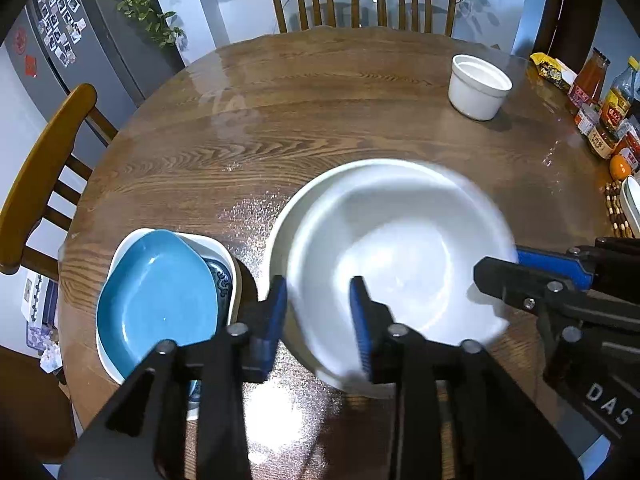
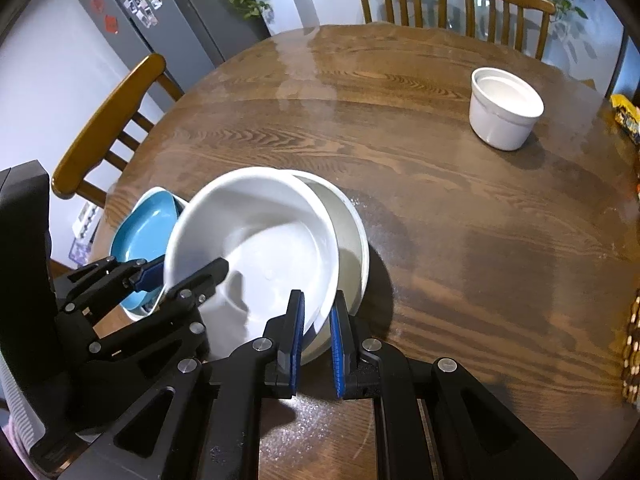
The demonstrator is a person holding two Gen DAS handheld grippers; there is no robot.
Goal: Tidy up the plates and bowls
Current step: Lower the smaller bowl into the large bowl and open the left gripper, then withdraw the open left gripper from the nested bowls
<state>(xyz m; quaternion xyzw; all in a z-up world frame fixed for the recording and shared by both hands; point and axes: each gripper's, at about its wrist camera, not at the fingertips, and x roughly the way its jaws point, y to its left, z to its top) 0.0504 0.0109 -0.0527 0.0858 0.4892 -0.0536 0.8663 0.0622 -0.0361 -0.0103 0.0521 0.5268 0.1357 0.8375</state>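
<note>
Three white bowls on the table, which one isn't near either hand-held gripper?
The small straight-walled white bowl, standing alone on the far right of the table. The two big white bowls are nested together, right at both hand-held grippers.

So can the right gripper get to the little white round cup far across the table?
Probably not right now. The right gripper is shut on the rim of the big white bowl. The small white ceramic cup stands alone on bare wooden table, so the path looks free.

Wooden chairs (image 1: 316, 0) at far side of round wood surface (image 1: 320, 112); grey fridge (image 1: 72, 32) w/ magnets far left; jars (image 1: 608, 120) and an orange (image 1: 619, 168) right.
</note>
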